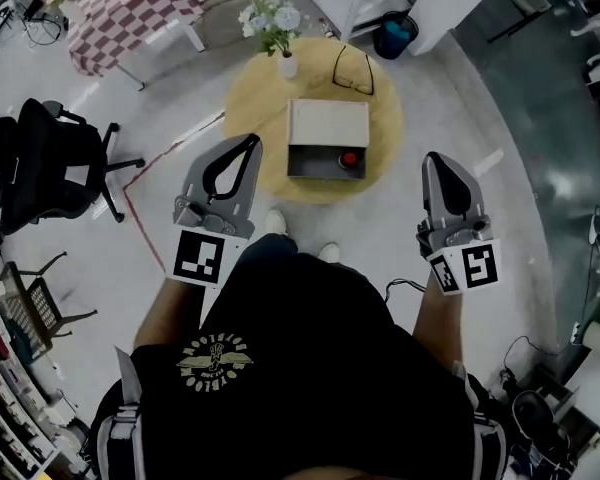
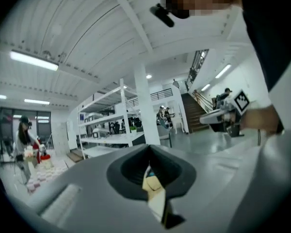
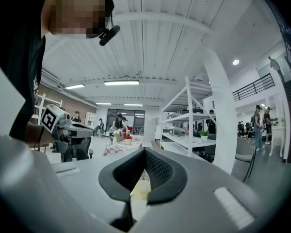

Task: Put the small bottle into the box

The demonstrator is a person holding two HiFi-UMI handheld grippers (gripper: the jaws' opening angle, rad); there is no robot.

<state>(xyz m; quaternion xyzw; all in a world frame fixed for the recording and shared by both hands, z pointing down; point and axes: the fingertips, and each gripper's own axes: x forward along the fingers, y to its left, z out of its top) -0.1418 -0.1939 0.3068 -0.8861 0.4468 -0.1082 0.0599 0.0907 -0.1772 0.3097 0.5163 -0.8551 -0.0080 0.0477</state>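
An open grey box (image 1: 325, 173) stands on the round wooden table (image 1: 385, 118), its pale lid (image 1: 328, 122) folded back. A small item with a red top (image 1: 349, 158), apparently the small bottle, sits inside the box at its right. My left gripper (image 1: 248, 141) is held up in the air, nearer me than the table and left of the box, and it is shut with nothing in it. My right gripper (image 1: 432, 158) hangs right of the table, also shut and empty. In the left gripper view the jaws (image 2: 148, 148) meet over a far room; the right gripper view's jaws (image 3: 144, 150) do the same.
A white vase of flowers (image 1: 283, 30) and a pair of glasses (image 1: 353, 69) lie on the table behind the box. A black office chair (image 1: 40, 163) stands at the left, with a checked table (image 1: 130, 8) and a blue bin (image 1: 393, 36) farther off. My feet (image 1: 276, 222) are at the table's near edge.
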